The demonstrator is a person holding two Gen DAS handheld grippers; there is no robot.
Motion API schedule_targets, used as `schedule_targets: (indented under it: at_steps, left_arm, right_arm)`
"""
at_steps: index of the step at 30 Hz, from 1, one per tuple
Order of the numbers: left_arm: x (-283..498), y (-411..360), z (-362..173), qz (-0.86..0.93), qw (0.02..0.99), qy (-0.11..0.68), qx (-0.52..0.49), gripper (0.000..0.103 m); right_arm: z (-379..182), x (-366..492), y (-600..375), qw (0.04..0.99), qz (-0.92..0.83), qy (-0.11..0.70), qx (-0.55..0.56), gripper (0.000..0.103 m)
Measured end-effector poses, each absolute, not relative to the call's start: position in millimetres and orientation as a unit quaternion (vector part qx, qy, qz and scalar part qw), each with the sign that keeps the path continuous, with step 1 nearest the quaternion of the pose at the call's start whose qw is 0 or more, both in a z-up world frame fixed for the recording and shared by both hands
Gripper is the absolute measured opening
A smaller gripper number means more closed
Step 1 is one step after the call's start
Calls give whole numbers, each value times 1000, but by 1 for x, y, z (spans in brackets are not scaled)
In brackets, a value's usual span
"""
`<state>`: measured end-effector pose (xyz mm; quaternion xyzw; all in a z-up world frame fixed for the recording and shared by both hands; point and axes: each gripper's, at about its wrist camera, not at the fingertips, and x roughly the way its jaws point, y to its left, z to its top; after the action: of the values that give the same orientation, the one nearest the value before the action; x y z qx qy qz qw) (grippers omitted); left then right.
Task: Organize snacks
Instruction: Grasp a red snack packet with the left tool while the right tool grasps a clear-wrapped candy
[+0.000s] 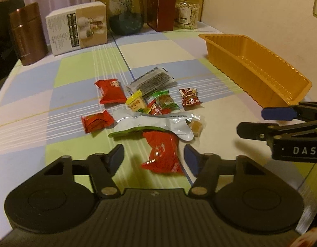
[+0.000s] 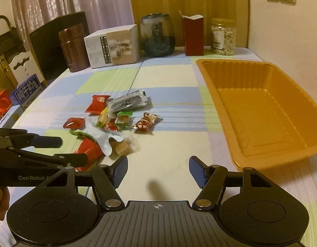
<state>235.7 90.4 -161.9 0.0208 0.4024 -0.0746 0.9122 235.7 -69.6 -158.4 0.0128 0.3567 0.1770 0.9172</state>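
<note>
Several wrapped snacks lie in a pile mid-table: red packets point(image 1: 111, 91), a silver pouch point(image 1: 152, 81), a white-green pouch point(image 1: 158, 126) and a caramel candy point(image 1: 195, 126). An empty orange tray point(image 1: 259, 70) stands to the right; it also shows in the right wrist view point(image 2: 261, 109). My left gripper point(image 1: 154, 157) is open, its jaws on either side of a red packet point(image 1: 161, 154) that lies on the table. My right gripper point(image 2: 158, 169) is open and empty above bare tablecloth, right of the pile point(image 2: 109, 123). It shows in the left wrist view point(image 1: 255, 123) as well.
Along the back edge stand a brown flask point(image 1: 27, 34), a white box point(image 1: 78, 27), a glass jar point(image 1: 125, 12), a red carton point(image 1: 161, 8) and a jar of nuts point(image 1: 186, 13). A chair and boxes sit off the table's left side point(image 2: 24, 90).
</note>
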Motion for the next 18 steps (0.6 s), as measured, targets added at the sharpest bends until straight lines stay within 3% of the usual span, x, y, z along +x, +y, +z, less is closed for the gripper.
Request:
schedule_targets:
  at_steps: [8, 9, 18]
  left_arm:
    - [252, 91, -178, -100, 901, 422, 21, 35]
    - [253, 91, -178, -101, 901, 422, 22, 29]
    - [243, 109, -167, -87, 905, 417, 9, 26]
  right_arm:
    - [-168, 255, -53, 911, 206, 358, -14, 64]
    - [-169, 257, -50, 909, 211, 358, -20, 64]
    - [-176, 266, -22, 895, 268, 351, -65, 63]
